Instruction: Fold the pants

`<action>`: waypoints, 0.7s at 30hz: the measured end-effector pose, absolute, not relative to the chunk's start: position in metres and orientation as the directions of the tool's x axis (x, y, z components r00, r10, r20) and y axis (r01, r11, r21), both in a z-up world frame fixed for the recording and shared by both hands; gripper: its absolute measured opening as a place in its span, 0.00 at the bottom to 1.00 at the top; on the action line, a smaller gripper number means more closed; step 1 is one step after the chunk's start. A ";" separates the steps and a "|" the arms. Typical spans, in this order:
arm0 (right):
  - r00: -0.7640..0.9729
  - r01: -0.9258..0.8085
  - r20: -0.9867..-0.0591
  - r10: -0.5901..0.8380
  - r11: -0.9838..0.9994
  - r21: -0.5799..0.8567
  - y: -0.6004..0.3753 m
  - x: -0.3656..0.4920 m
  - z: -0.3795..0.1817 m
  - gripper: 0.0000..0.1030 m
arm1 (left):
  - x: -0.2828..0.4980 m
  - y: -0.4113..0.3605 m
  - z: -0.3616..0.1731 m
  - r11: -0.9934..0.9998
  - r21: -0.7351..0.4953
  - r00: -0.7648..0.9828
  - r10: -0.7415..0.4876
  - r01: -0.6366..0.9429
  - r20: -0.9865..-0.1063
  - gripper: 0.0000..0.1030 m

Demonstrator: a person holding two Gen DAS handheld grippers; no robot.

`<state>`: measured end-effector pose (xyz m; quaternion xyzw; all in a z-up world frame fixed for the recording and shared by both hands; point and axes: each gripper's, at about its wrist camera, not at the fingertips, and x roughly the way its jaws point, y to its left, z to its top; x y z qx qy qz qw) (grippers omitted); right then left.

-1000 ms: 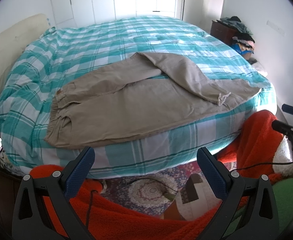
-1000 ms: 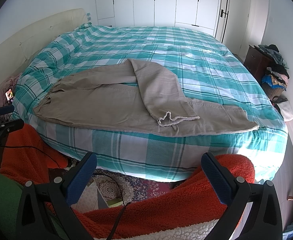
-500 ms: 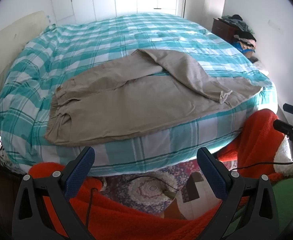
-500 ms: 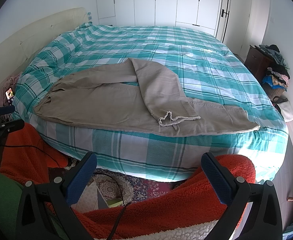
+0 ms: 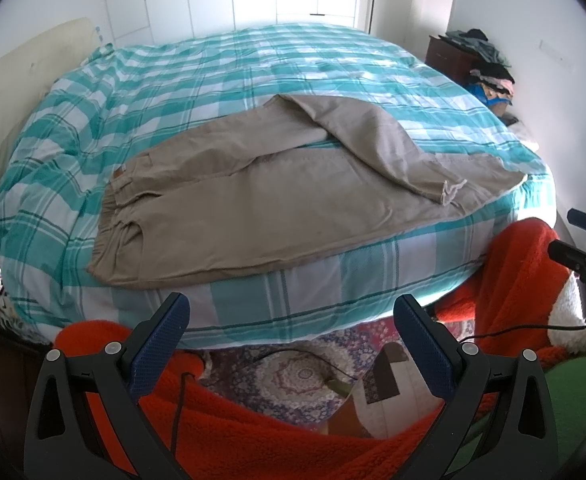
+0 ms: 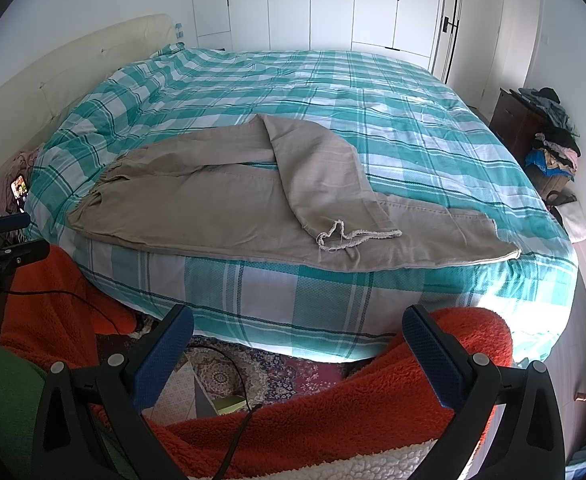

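Observation:
Beige pants (image 5: 261,200) lie flat near the front edge of a bed with a teal checked cover (image 5: 253,72). The waistband is at the left. One leg is folded back across the other, its frayed hem (image 6: 353,236) lying on top. The pants also show in the right wrist view (image 6: 213,200). My left gripper (image 5: 291,312) is open and empty, held back from the bed's front edge, below the pants. My right gripper (image 6: 297,324) is open and empty, also short of the bed's front edge.
A cream headboard (image 6: 53,76) is at the left. A dark nightstand (image 6: 521,120) piled with clothes stands at the right. A patterned rug (image 5: 293,368) and an orange fleece (image 5: 253,432) lie below. White wardrobe doors (image 6: 333,4) stand behind the bed.
The left wrist view has tilted up slightly, so the bed and pants sit lower in frame. Both grippers stay open. The pants have not moved.

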<state>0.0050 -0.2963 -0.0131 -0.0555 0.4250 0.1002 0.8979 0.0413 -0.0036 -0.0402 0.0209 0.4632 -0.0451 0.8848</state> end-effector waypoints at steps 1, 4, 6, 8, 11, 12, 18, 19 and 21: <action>0.619 -0.227 -0.774 0.133 0.974 -0.014 -0.295 0.004 -0.014 1.00 | 0.041 -0.004 -0.040 0.995 -0.005 0.566 -0.061 0.100 -0.822 0.99; 0.618 -0.227 -0.774 0.133 0.974 -0.014 -0.296 0.005 -0.013 1.00 | 0.041 -0.004 -0.040 0.995 -0.005 0.567 -0.061 0.100 -0.822 0.99; 0.618 -0.227 -0.775 0.133 0.974 -0.014 -0.296 0.005 -0.013 1.00 | 0.041 -0.004 -0.040 0.995 -0.006 0.567 -0.062 0.100 -0.821 0.99; 0.618 -0.228 -0.774 0.133 0.974 -0.014 -0.295 0.004 -0.013 1.00 | 0.040 -0.005 -0.041 0.995 -0.008 0.568 -0.065 0.102 -0.821 0.99; 0.619 -0.227 -0.774 0.133 0.974 -0.014 -0.296 0.005 -0.014 1.00 | 0.040 -0.006 -0.041 0.994 -0.018 0.569 -0.078 0.110 -0.818 0.99; 0.618 -0.227 -0.775 0.133 0.974 -0.014 -0.297 0.005 -0.013 1.00 | 0.040 -0.007 -0.040 0.993 -0.020 0.571 -0.082 0.114 -0.817 0.99; 0.618 -0.228 -0.774 0.134 0.973 -0.014 -0.295 0.006 -0.014 1.00 | 0.041 -0.009 -0.040 0.993 -0.016 0.568 -0.082 0.119 -0.819 0.99; 0.618 -0.228 -0.775 0.134 0.973 -0.014 -0.295 0.006 -0.014 1.00 | 0.042 -0.008 -0.042 0.993 -0.015 0.563 -0.077 0.114 -0.823 0.99; 0.619 -0.228 -0.774 0.133 0.973 -0.015 -0.295 0.005 -0.015 1.00 | 0.043 -0.005 -0.043 0.995 -0.021 0.556 -0.075 0.103 -0.828 0.99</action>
